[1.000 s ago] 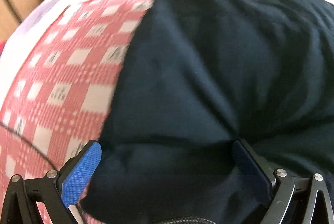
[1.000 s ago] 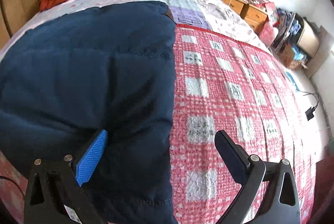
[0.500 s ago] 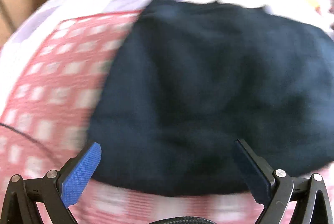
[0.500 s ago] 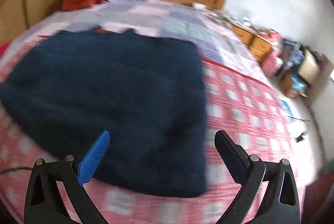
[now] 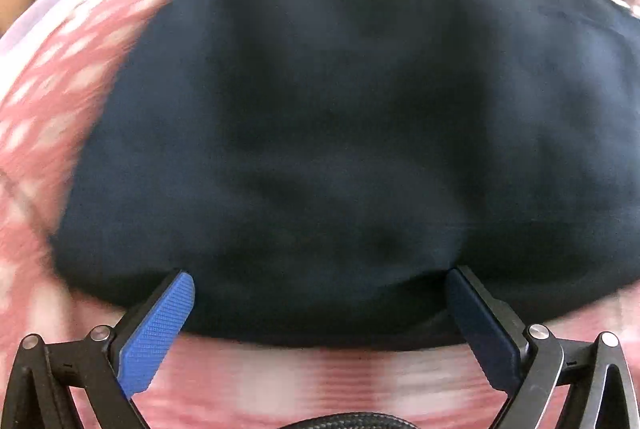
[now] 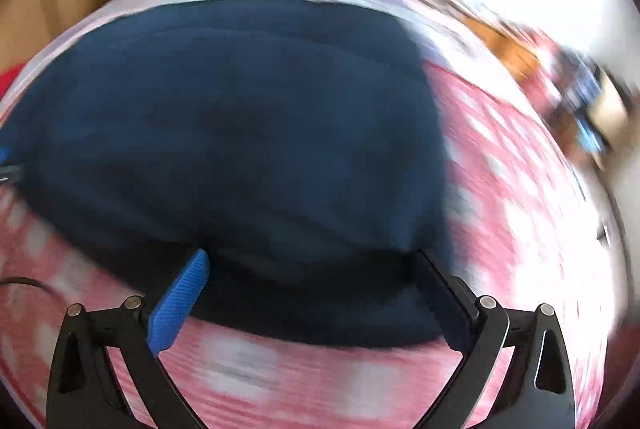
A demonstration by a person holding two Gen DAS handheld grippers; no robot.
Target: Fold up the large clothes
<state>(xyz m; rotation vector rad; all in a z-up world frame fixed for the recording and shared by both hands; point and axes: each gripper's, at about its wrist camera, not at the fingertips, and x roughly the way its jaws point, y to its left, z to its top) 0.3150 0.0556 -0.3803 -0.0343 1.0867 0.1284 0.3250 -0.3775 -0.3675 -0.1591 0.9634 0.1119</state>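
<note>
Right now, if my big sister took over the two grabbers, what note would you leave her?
Left gripper: open, holding nothing, at the near edge of the dark blue garment.
Right gripper: open, holding nothing, at the same near edge further along.
The garment lies on the pink checked bedspread in a compact, roughly rectangular shape, so some folding looks done. Both views are blurred, so the layers cannot be counted.
Left to do: probably grip the near edge with both and fold it away from you, then tidy.
</note>
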